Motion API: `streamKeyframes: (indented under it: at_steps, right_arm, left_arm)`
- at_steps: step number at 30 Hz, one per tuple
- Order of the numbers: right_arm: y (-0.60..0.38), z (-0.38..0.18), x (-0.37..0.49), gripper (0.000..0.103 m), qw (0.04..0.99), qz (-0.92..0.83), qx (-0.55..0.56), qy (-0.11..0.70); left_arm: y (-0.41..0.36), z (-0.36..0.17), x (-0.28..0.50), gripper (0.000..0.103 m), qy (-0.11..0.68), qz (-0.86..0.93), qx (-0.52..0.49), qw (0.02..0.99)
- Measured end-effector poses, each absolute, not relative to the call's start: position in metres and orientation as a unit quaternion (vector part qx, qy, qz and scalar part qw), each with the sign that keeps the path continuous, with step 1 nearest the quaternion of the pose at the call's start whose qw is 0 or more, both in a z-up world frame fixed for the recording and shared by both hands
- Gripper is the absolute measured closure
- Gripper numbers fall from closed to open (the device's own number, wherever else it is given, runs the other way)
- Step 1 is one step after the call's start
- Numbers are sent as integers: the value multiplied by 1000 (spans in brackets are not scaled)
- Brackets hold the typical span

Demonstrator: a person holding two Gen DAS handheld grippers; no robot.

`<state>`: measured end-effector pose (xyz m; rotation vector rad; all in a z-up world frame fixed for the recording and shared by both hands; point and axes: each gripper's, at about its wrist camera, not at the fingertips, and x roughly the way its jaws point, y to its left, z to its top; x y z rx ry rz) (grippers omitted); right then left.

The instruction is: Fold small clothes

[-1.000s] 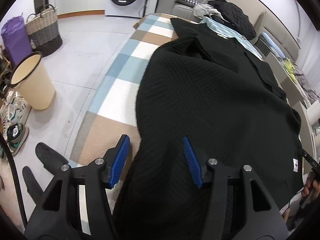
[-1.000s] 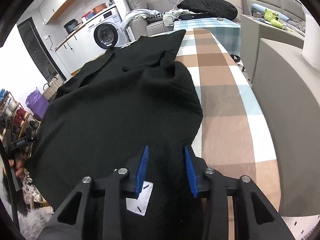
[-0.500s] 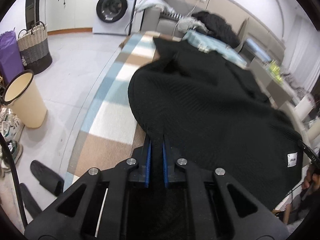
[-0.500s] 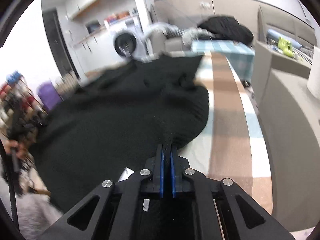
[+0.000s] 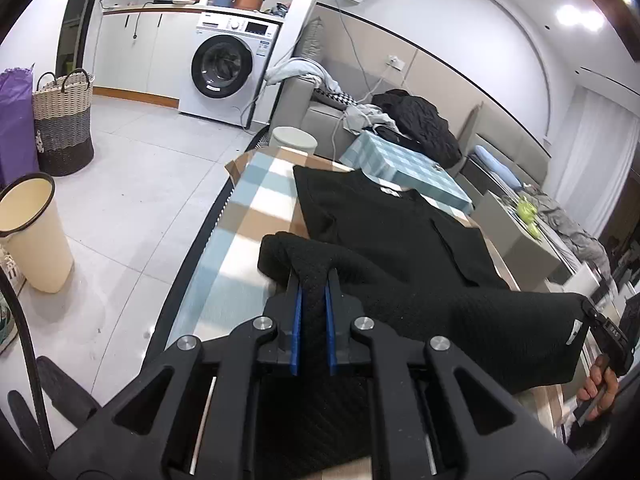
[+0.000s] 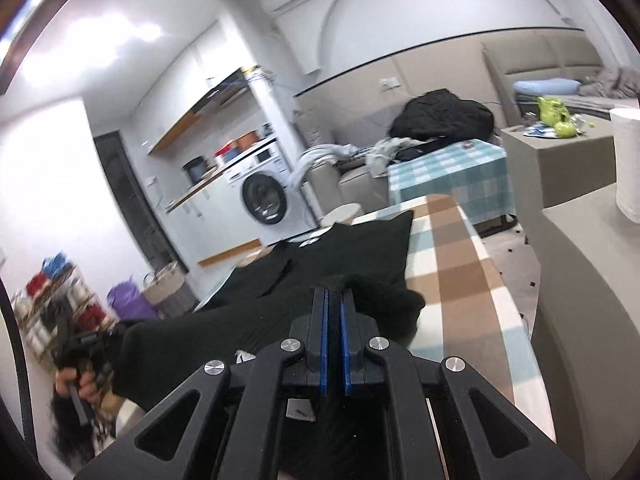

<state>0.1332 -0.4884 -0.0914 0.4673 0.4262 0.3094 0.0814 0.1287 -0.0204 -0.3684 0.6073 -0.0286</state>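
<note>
The room was a tiled laundry-living space, with a checked table in the middle. Left of the table stood a cream bin and a woven basket; beyond its far end was a washer. A black sweater lay along the table, its near hem raised off the cloth. The left gripper pointed downward over the table's near end, its blue pads pinched on a fold of the hem. The right gripper sat nearer level, clamped on the hem's other corner. Right of the table stood a grey sofa.
</note>
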Motion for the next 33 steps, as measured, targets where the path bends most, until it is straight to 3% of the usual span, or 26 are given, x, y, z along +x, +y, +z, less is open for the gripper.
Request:
streamKeyframes:
  at_steps: [11,12,13,14,15,16,17,19,25,27,31,33]
  right_arm:
    - [-472,-126,271,96,914,52,256,311]
    - [-469,-132,283,89,913,35,244,324]
    - [-469,-137,288,76,911,24,237,336]
    - [-469,-142,294,67,906,13,231,354]
    - [-470,-146,295,52,903,12,234,359]
    - [-473,-150,293,46,901,16,238,363]
    - [-476,-154,290,46,895,23,242,373]
    - [-480,-163,286,43,887,41,244,390]
    - [-471,-177,292,43,879,81,221,414]
    - [-464,-179,296,44,881,84,213,414]
    - [-455,-182,302,61,884,83,194,416]
    - [-452,-184,302,66,885,86,183,420]
  left_arm:
    - [129,-62,229,96,357,37,-150,921]
    - [126,-70,240,96,365,44,-147,918]
    - [125,-75,244,94,371,48,-144,916]
    - [124,-79,248,89,380,53,-139,913]
    - [124,-83,248,85,385,55,-132,912]
    - [124,-86,247,67,389,60,-127,910]
    - [125,-91,246,42,393,64,-126,908]
    - [130,-98,245,32,398,60,-138,905]
    - [127,-118,261,33,418,24,-162,894]
    - [121,-122,266,44,419,18,-158,894]
    - [111,-126,270,86,424,-13,-154,892]
    - [105,-127,270,90,431,-16,-138,891]
